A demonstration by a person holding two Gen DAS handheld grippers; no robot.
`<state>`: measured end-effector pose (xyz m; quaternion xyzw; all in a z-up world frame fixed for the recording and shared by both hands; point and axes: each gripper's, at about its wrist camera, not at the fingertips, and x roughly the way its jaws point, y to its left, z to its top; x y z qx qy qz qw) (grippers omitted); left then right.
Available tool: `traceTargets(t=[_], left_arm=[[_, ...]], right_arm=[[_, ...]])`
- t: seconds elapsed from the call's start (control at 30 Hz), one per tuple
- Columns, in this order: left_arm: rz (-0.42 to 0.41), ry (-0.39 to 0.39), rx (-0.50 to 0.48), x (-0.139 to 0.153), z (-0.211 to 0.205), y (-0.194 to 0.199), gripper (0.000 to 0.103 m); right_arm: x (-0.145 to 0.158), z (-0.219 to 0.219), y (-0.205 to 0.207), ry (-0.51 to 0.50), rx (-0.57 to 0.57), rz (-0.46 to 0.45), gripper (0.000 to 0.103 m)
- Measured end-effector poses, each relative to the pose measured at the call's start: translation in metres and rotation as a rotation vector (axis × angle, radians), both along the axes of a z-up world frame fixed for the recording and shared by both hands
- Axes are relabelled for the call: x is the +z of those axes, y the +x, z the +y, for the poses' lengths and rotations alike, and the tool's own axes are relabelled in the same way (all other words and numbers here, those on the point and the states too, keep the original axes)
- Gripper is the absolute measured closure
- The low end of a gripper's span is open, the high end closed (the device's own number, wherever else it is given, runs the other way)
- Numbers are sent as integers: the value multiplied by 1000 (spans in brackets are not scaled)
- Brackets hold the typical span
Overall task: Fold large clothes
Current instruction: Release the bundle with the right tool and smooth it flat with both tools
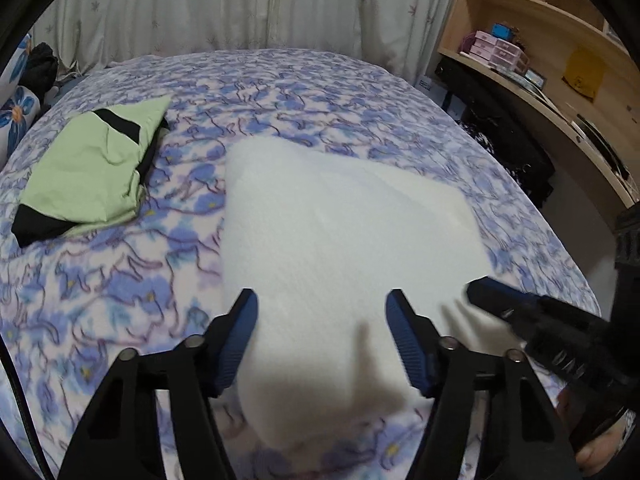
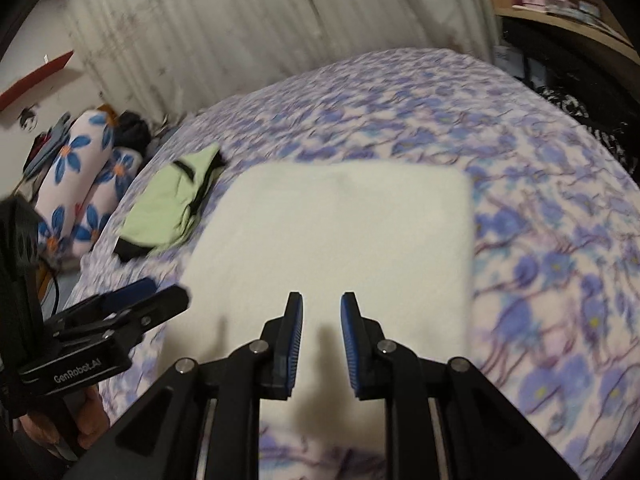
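Observation:
A white folded cloth lies flat on the blue floral bed; it also shows in the right wrist view. My left gripper is open and empty, hovering over the cloth's near part. My right gripper is open with a narrower gap, empty, above the cloth's near edge. The right gripper shows at the right of the left wrist view; the left gripper shows at the left of the right wrist view. A folded green and black garment lies on the bed's left side, also in the right wrist view.
Curtains hang behind the bed. A wooden shelf unit with boxes stands at the right. Floral pillows lie at the bed's left end. The bed drops off at the right edge.

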<state>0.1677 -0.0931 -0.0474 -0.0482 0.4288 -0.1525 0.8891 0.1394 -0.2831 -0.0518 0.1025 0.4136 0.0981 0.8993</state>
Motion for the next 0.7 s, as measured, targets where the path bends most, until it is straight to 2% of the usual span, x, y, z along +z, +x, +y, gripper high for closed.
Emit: traceTargets(t=[0.1,0.2,0.27,0.4,0.7], left_arm=[[55,-16,2,-17,-5,-2,47],[31,-1,18,-23,-8,-9,47],[16,15,17,-25,-9,-12,47],[9,29,34,-26,-4,-18,47],[65,35,81,-27,6,-24,46]], right_arm=[[-19,0,-4,-29,-28,51,83],[-32,-18,-10,-26,-87,76,83],[-35,-32,-19,-28,-129,66,84],[-40,-57,-38,36,-166,66,87],[-38,-51,-45,28,-220,63,82]])
